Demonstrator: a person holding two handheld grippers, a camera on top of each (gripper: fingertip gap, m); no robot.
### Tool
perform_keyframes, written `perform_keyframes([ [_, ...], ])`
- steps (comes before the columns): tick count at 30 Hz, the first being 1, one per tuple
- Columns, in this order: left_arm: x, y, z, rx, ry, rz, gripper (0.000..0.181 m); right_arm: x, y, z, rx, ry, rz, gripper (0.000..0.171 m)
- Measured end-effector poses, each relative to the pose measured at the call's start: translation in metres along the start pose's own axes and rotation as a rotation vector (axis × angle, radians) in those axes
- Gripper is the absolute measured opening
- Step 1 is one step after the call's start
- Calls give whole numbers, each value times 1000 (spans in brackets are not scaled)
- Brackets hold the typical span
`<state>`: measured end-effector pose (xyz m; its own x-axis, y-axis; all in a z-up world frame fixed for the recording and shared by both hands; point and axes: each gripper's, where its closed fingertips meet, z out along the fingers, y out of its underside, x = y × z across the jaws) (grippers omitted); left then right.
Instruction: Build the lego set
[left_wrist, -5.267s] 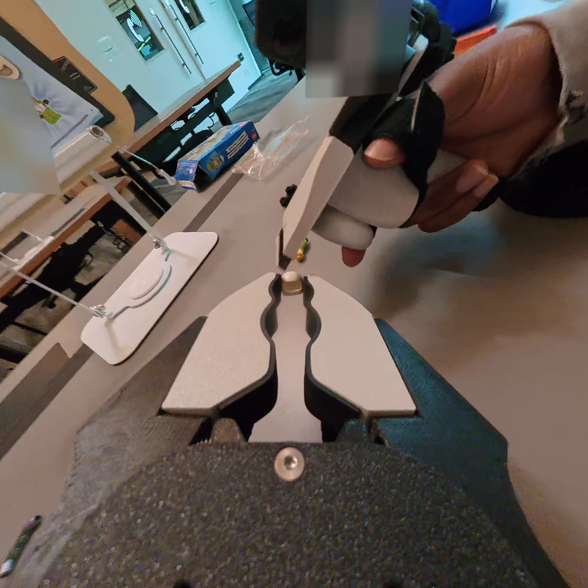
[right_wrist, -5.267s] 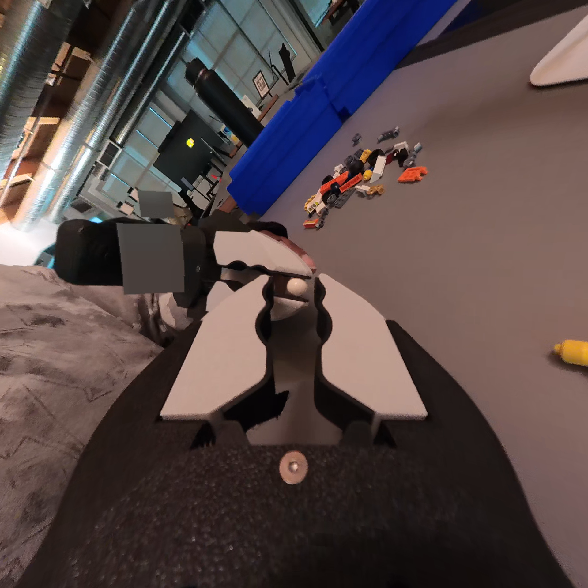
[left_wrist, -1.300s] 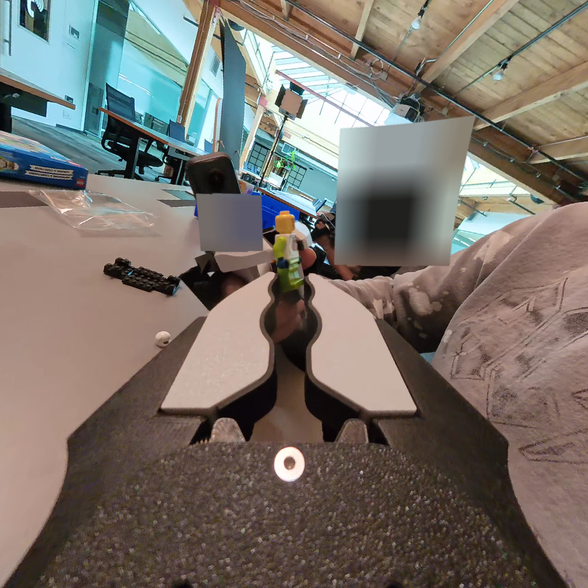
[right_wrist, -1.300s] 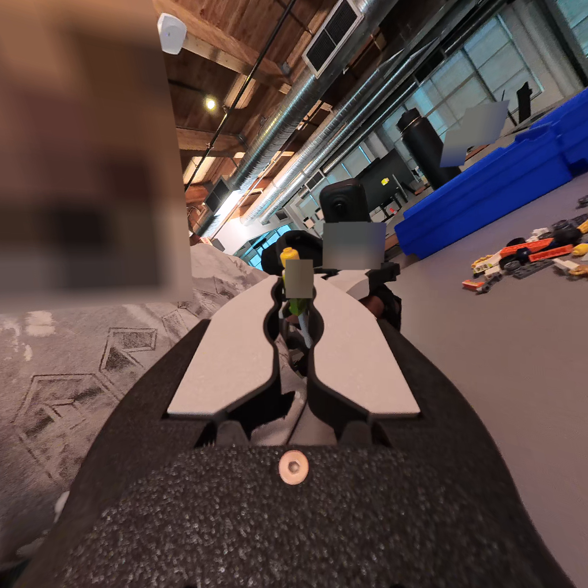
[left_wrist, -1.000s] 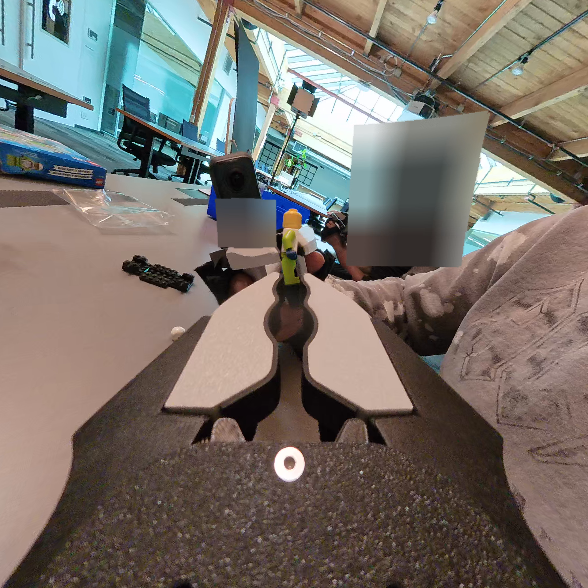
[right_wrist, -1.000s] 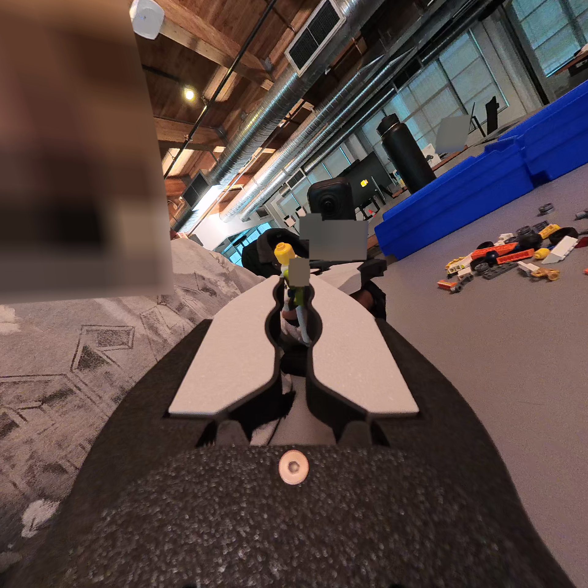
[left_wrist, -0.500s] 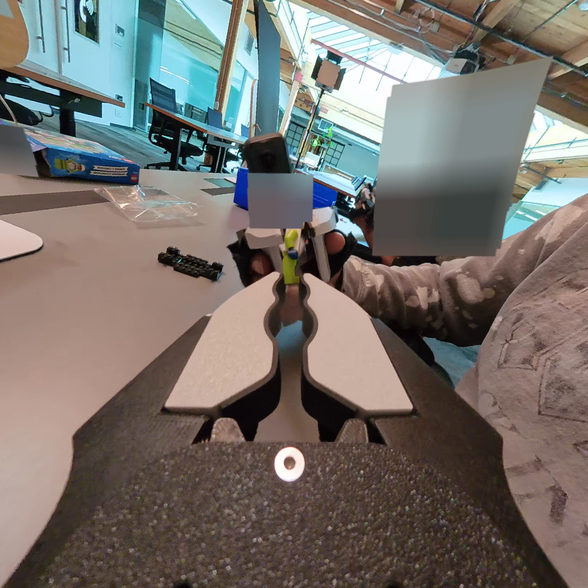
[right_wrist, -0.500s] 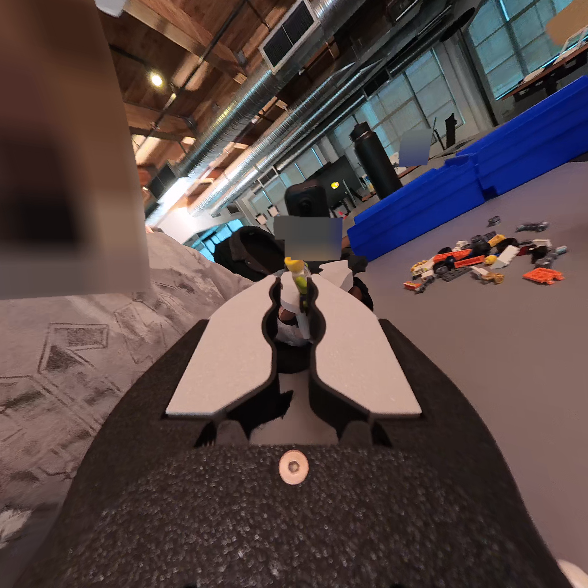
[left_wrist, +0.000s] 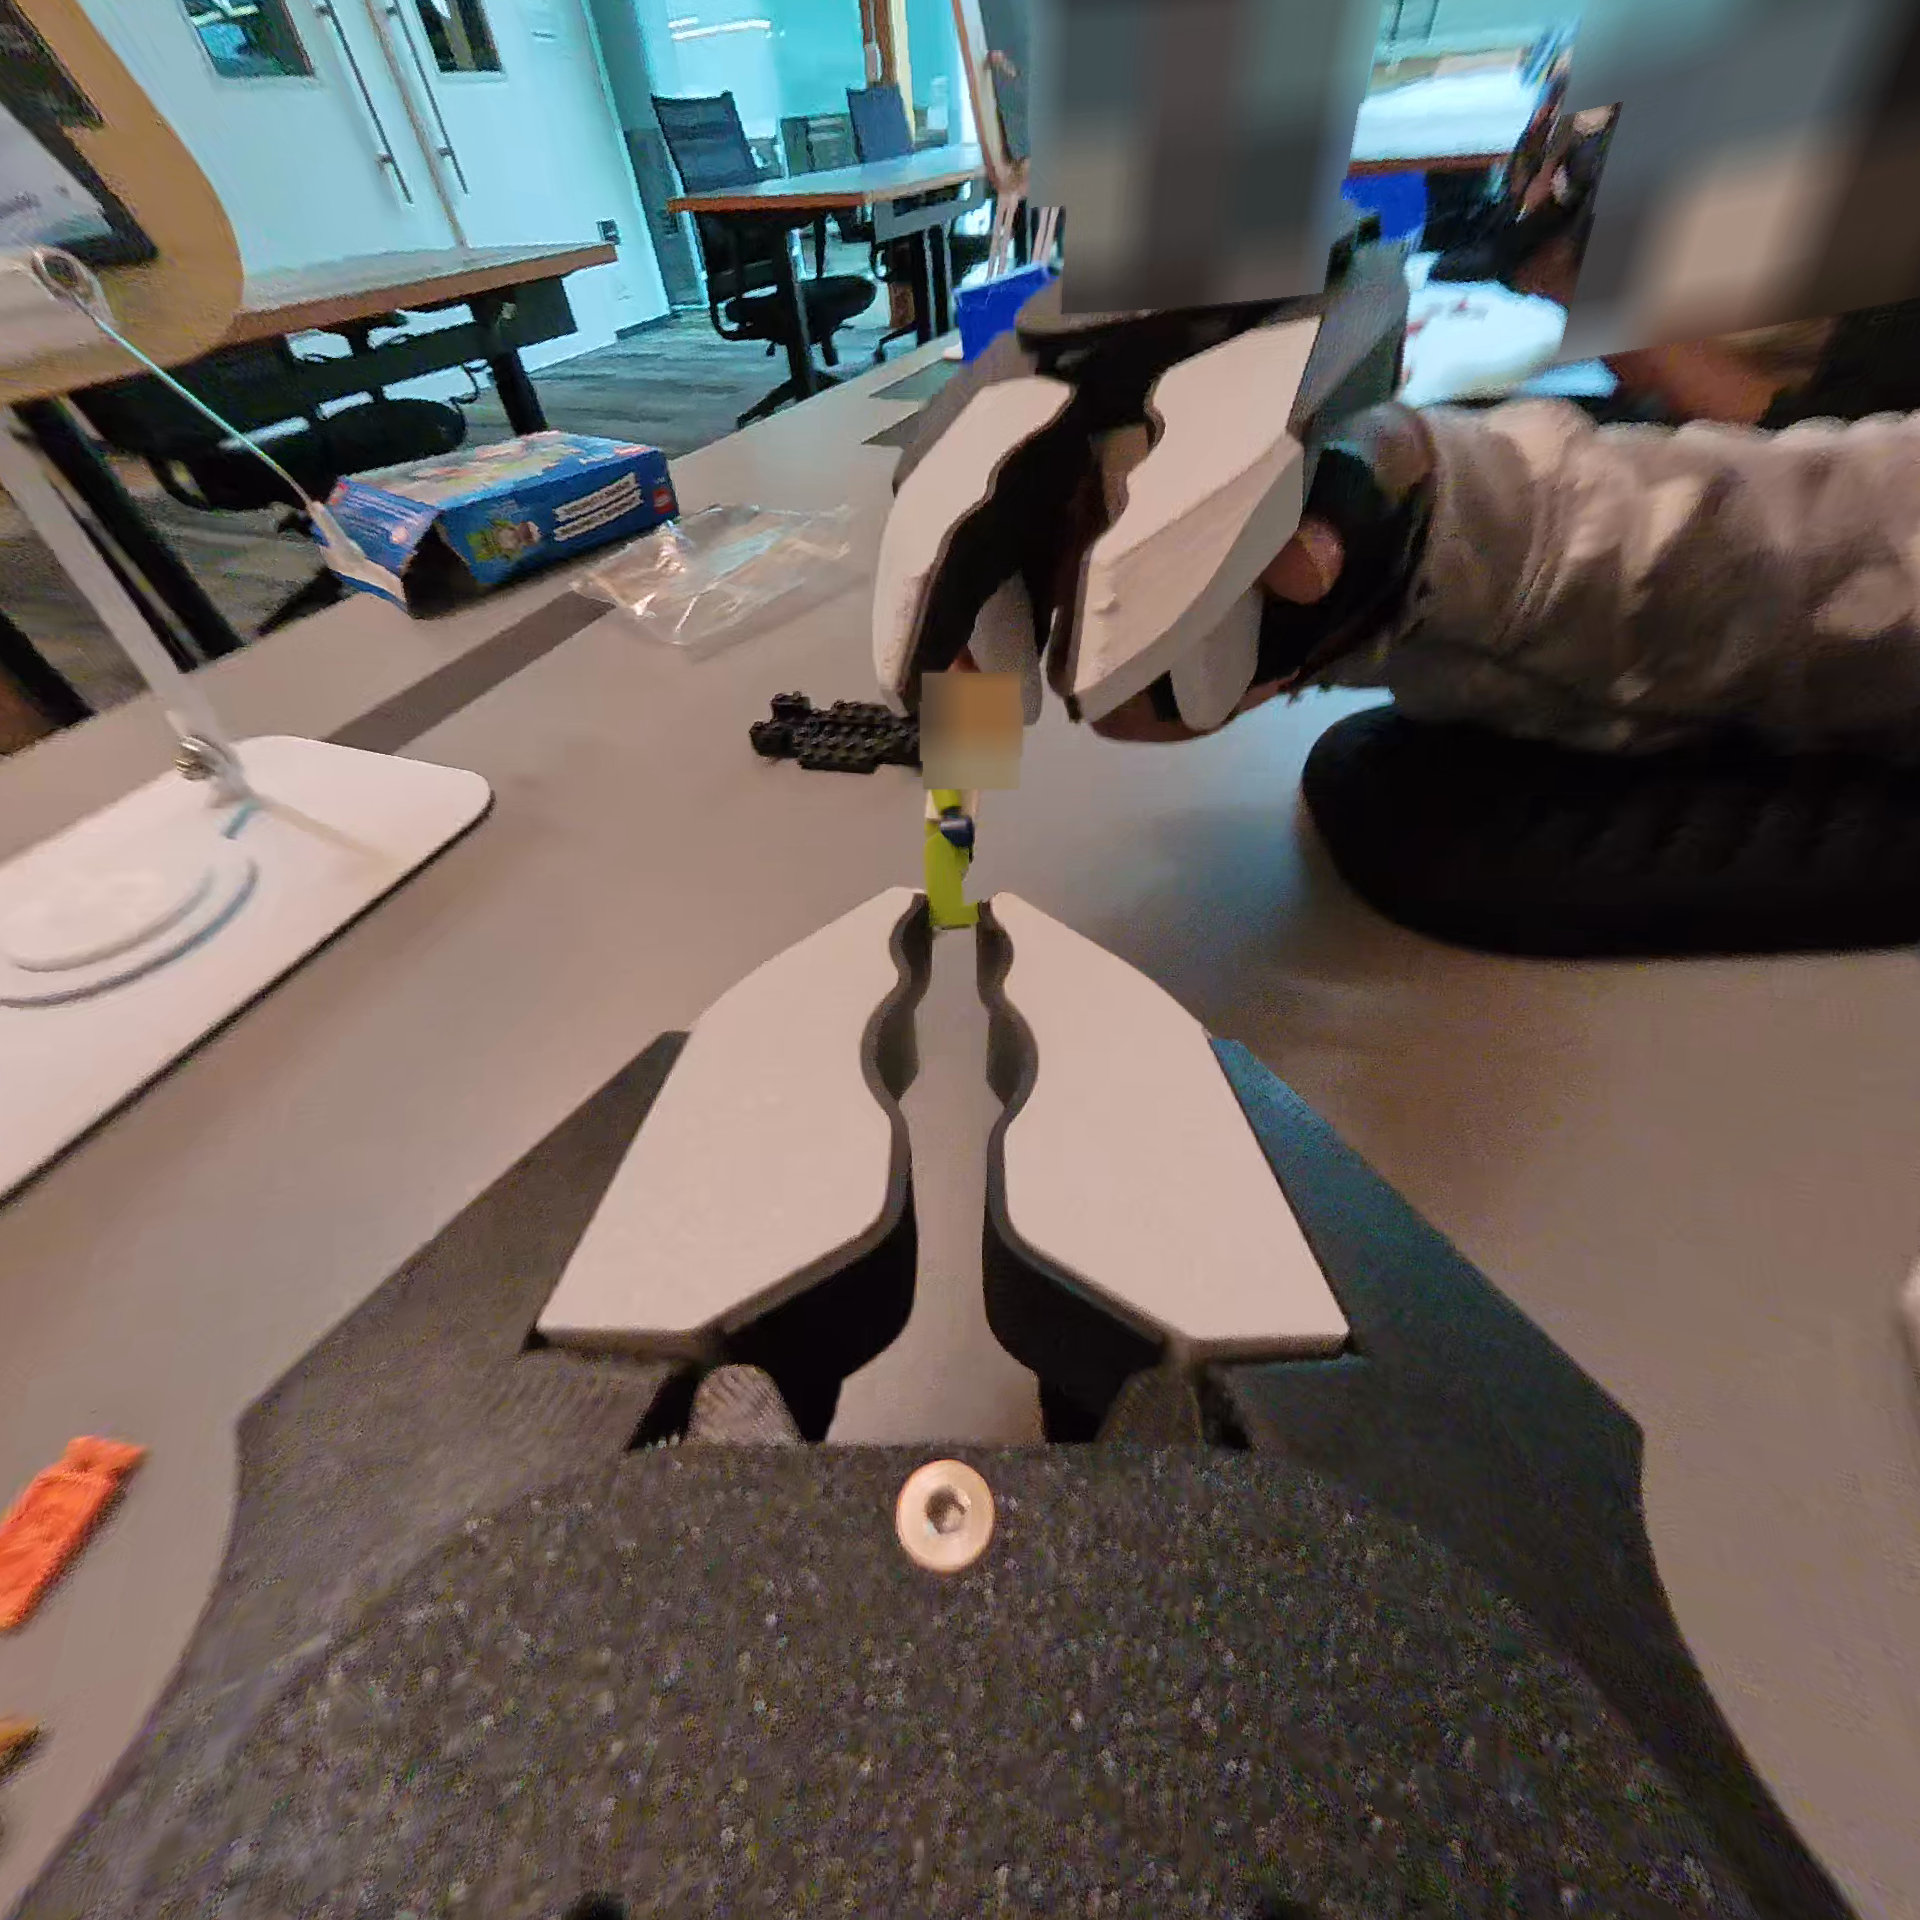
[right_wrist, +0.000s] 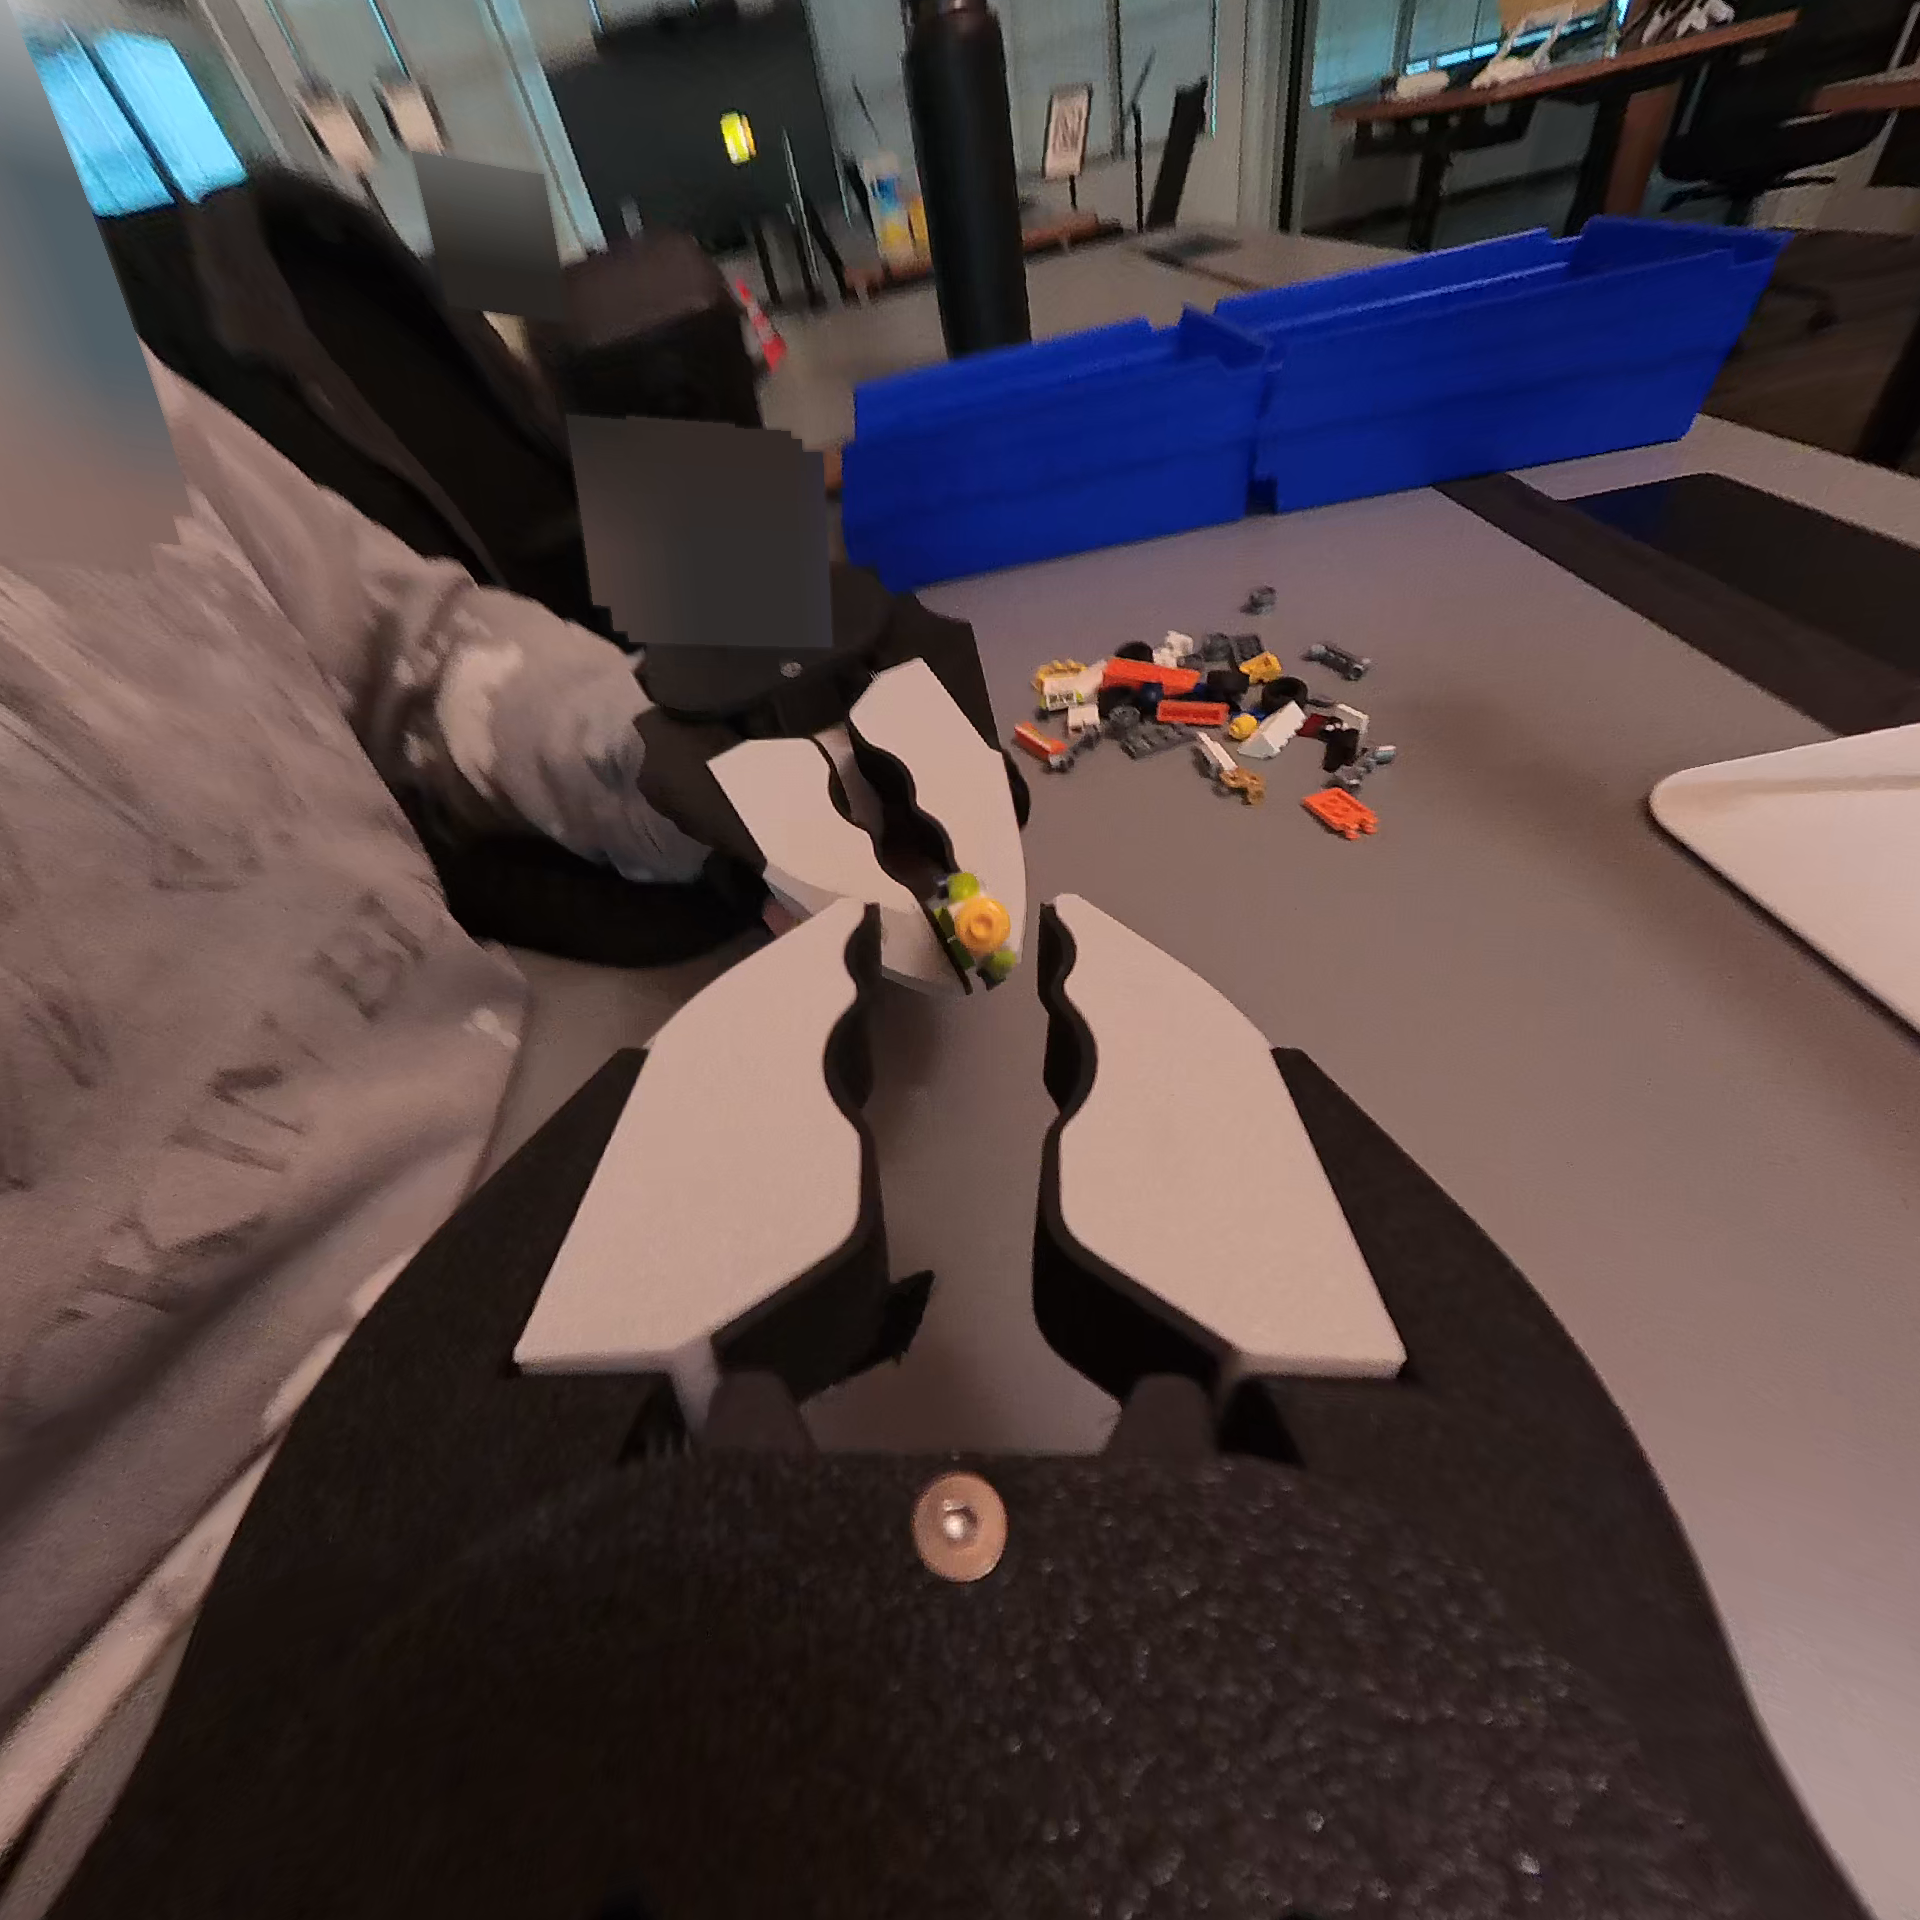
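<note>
A lime-green minifigure (left_wrist: 949, 868) with a yellow head stands upright between the tips of my left gripper (left_wrist: 951, 912), which is shut on its lower body just above the grey table (left_wrist: 623, 935). My right gripper (left_wrist: 992, 707) hangs open right above the figure's head, not touching it. In the right wrist view the right gripper (right_wrist: 956, 914) is open and empty. Below it, the left gripper (right_wrist: 956, 971) holds the minifigure (right_wrist: 977, 927), seen from above.
A black studded plate (left_wrist: 831, 732) lies behind the figure. A blue box (left_wrist: 499, 514) and a clear bag (left_wrist: 717, 566) lie farther back, with a white stand base (left_wrist: 208, 852) at left. A pile of loose bricks (right_wrist: 1205, 717) lies before blue bins (right_wrist: 1299, 416). My two grippers' fingertips are within a few centimetres of each other.
Both grippers held the minifigure up in the air; now they have tilted down toward the table. The right gripper has opened and let go, while the left still holds the figure.
</note>
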<state>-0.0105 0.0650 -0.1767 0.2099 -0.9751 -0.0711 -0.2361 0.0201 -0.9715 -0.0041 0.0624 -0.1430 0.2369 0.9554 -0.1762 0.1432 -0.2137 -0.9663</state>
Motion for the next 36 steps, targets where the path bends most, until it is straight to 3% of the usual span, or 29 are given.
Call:
perform_keyframes([
  [7,0,1,0,-29,-103,240,8,0,15,7,-124,79,-190,13],
  [16,1,-10,-5,-5,-289,640,8,-12,9,3,-72,168,-598,10],
  [28,7,-9,-5,18,-250,646,9,-12,15,7,-86,172,-626,10],
  [36,5,0,-1,-18,-158,434,8,-6,22,8,-144,155,-475,10],
])
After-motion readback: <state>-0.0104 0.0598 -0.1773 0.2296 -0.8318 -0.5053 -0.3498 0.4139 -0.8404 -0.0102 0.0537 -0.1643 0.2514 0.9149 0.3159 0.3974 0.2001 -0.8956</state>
